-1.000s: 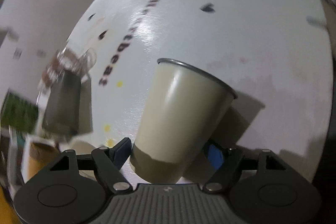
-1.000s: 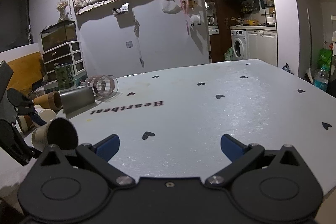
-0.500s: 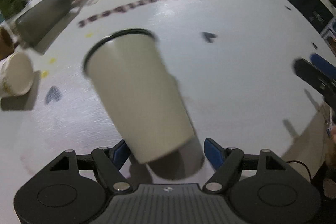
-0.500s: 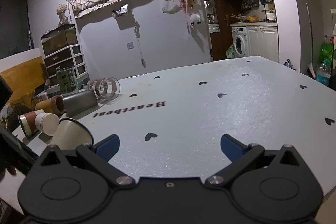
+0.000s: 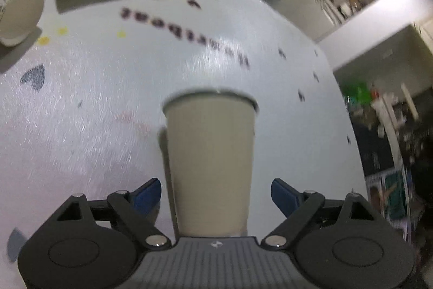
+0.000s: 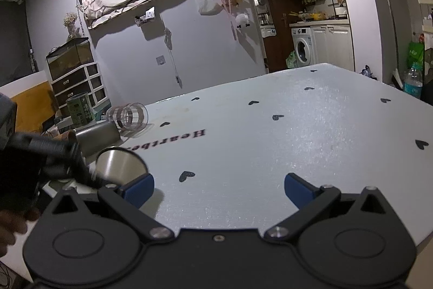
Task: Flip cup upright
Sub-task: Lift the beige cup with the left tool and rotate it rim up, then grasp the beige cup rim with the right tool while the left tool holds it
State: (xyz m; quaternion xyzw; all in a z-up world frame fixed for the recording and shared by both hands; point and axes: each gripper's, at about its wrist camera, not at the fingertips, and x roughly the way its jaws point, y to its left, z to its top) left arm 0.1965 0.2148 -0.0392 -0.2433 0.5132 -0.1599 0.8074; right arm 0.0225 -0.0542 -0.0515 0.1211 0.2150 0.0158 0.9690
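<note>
Left gripper (image 5: 216, 190) level over table (image 5: 81, 104), jaws released wide around beige cup (image 5: 211, 159), pads apart from it, right gripper (image 6: 218, 187) low over table, spread, holding nothing

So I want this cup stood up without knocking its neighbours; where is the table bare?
Bare table runs from the Heartbeat lettering to the far and right edges, with only printed hearts. The left side is crowded: clear glass, grey cup and white paper cup lie beside the held cup.

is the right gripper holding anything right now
No. In the right wrist view the right gripper has its blue fingertips spread wide with only bare white table between them.
</note>
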